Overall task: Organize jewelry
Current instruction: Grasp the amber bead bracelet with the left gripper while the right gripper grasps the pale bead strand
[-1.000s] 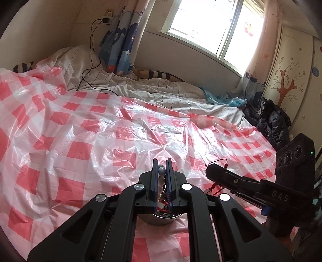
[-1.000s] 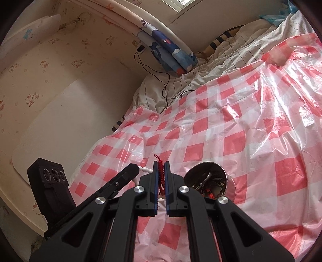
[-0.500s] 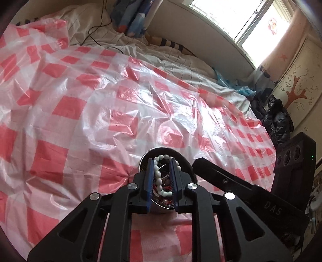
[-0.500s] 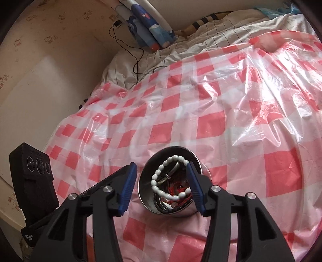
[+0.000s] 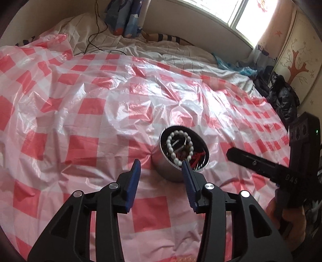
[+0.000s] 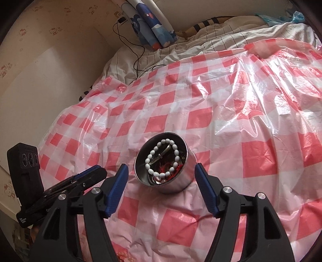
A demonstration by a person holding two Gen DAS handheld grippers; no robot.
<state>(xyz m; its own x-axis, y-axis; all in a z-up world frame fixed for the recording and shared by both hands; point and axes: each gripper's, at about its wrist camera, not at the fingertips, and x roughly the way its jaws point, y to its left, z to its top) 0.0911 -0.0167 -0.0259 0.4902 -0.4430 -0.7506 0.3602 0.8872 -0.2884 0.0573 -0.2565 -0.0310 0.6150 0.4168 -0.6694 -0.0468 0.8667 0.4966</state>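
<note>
Bed: red-and-white checked plastic sheet (image 5: 84, 112) is lying crinkled over it, glaring under the window (image 5: 247, 18)
Far side: striped bedding (image 6: 201, 42), blue curtain (image 6: 155, 26), black cable (image 6: 130, 48)
Bowl: metal bowl (image 6: 177, 181) is sitting mid-sheet, white bead bracelet (image 6: 161, 159) and red bits lying inside
Left gripper (image 5: 161, 171): gaping wide, gripping nothing, just near of the bowl
Right gripper (image 6: 161, 175): spread wide too, empty, fingers flanking the bowl
</note>
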